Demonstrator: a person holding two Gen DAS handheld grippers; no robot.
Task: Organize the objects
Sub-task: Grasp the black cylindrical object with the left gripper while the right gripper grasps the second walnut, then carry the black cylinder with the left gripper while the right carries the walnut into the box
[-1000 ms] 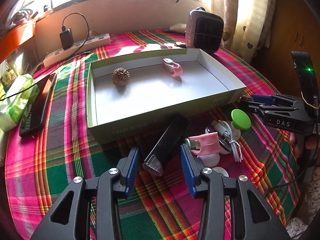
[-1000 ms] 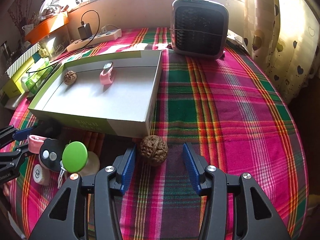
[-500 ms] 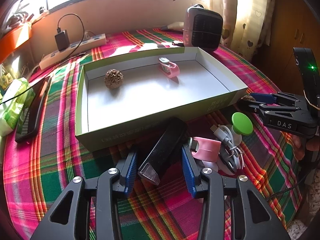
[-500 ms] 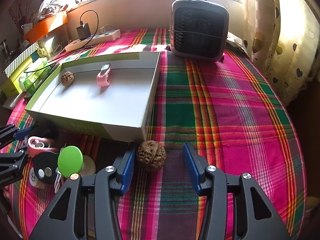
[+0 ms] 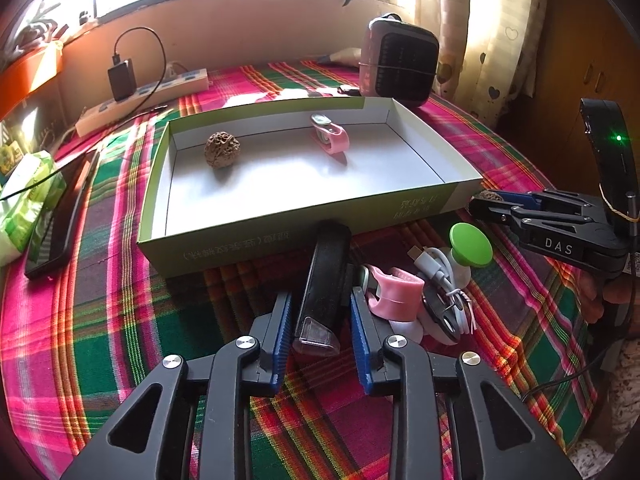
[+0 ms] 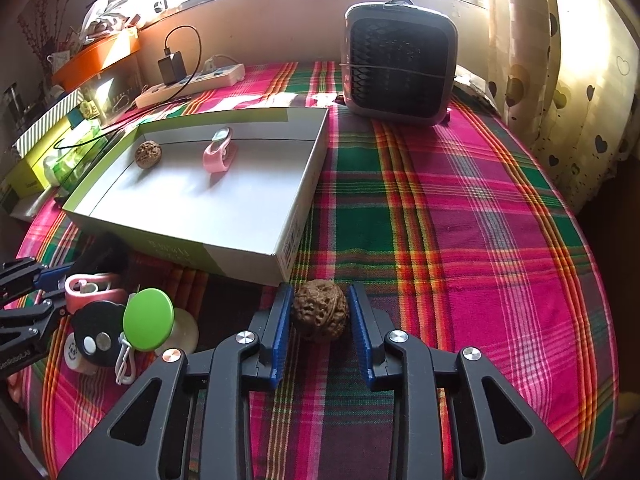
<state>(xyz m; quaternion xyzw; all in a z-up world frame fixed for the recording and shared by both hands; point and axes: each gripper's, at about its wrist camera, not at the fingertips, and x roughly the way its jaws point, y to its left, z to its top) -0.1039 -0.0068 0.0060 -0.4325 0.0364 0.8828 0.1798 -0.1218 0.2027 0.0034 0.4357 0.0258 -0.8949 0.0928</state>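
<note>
A black stick-shaped device with a clear end (image 5: 326,276) lies on the plaid cloth just in front of the green-and-white box (image 5: 280,236). My left gripper (image 5: 320,296) is shut on it. A walnut (image 6: 320,314) sits by the box's near corner between the pads of my right gripper (image 6: 320,292). Its jaws are closing and both pads touch the shell. Inside the box lie another walnut (image 5: 222,150) and a pink watch-like item (image 5: 330,138). Between the grippers is a small pile: a pink item (image 5: 396,292), a green round cap (image 5: 471,245) and a white cable (image 5: 436,264).
A grey fan heater (image 6: 400,68) stands at the back behind the box. A power strip with a charger (image 5: 144,92) lies at the back left. A phone (image 5: 60,216) and a green tissue pack (image 5: 28,200) lie along the left edge. Curtains hang at the right.
My left gripper has closed onto the black device, which now points straight along its fingers. My right gripper's fingers have narrowed from wide apart to touch the walnut. Neither hand has shifted.
</note>
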